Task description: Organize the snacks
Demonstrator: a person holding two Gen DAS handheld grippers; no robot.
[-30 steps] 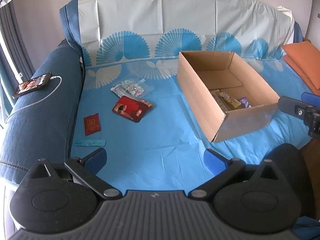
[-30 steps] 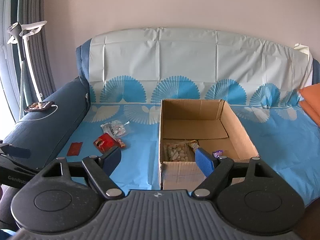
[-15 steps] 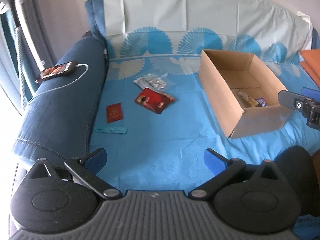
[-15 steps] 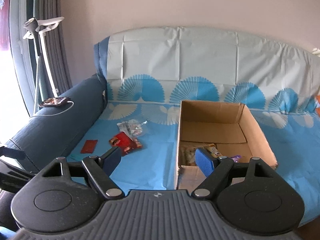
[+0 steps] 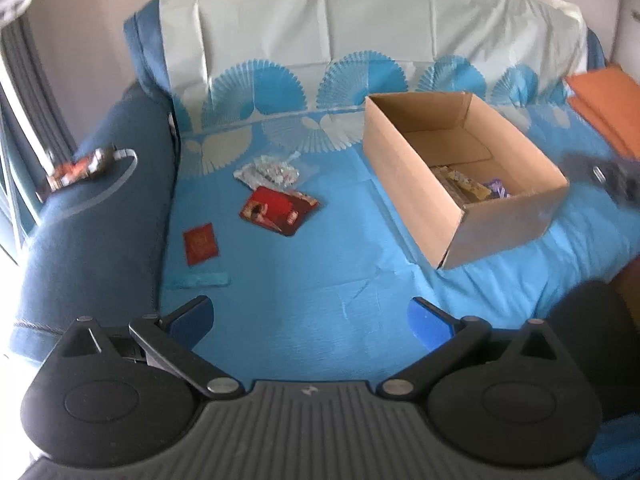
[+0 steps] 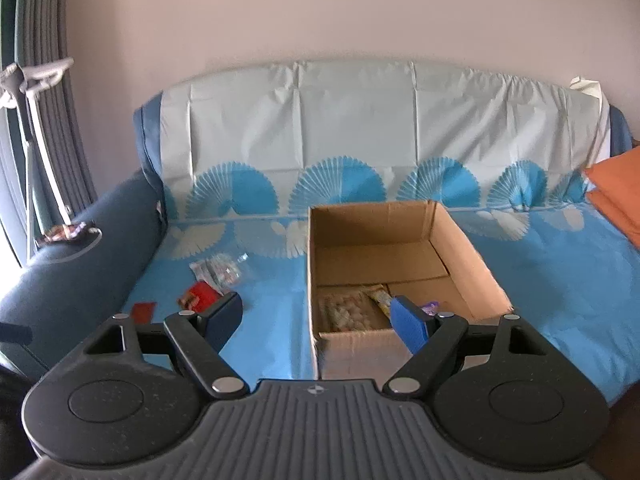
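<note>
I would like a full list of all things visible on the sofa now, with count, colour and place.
cardboard box: one, brown, open, on the seat cover, snacks inside
clear snack bag: one, transparent, left of the box
red snack packet: one, red, touching the clear bag
small red sachet: one, red, near the armrest
teal strip packet: one, teal, nearest
phone: one, on the armrest, cabled
orange cushions: orange, far right
left gripper: open, empty
right gripper: open, empty

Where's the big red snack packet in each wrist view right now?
Left wrist: red packet lies left of centre on the blue cover, left of the cardboard box.
Right wrist: red packet at lower left, partly hidden behind a tool finger.
Shared landmark: the cardboard box.
</note>
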